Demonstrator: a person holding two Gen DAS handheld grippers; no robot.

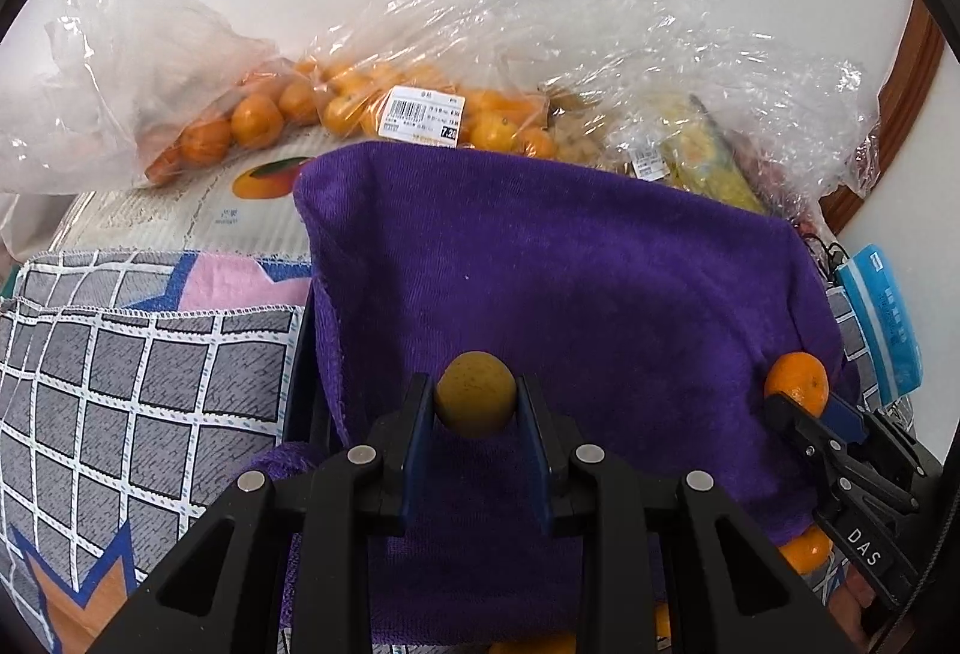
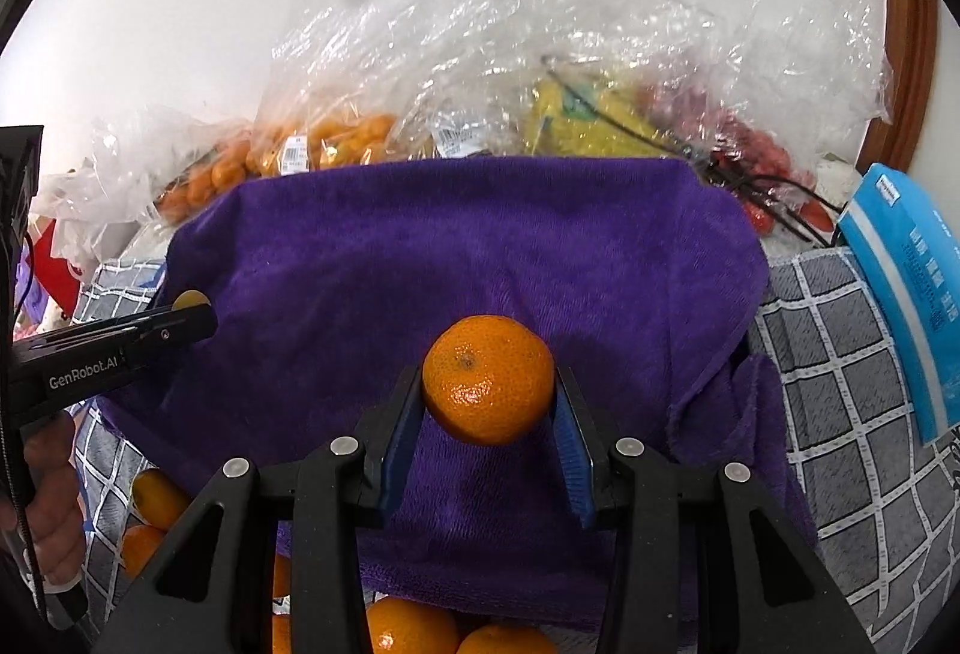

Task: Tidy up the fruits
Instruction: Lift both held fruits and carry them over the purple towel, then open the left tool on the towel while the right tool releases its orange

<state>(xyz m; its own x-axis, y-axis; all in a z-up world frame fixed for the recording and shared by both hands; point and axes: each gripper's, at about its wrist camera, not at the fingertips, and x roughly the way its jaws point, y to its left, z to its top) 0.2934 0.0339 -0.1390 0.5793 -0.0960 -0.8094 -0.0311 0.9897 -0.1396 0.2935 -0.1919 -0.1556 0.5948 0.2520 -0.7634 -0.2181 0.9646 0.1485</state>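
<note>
Left black two-finger gripper [image 1: 475, 417]: blue-padded jaws clamped on a small, dull yellow-green round fruit [image 1: 475, 393], held above a purple terry-cloth towel [image 1: 570, 282] draped over a raised form. Right black two-finger gripper [image 2: 489, 414]: jaws clamped on a bright orange round mandarin [image 2: 488, 379], held above the same towel, toward its near side. Each tool shows in the other's view, at the towel's edge, fruit in its tip. Loose orange mandarins [image 2: 414, 627], several, lying below the towel's near hem and to its left on a grey-and-white checked cloth [image 1: 150, 384]. Behind the towel: clear plastic bag of small orange mandarins with a white price label [image 1: 360, 108]; crumpled clear plastic bag holding yellow fruit [image 2: 576, 120]; small red fruits under plastic [image 2: 762, 156], kind unclear. Blue-and-white printed packet [image 2: 906, 288] at the right, on the checked cloth. Person's hand [image 2: 51, 504] gripping the left tool's handle.
</note>
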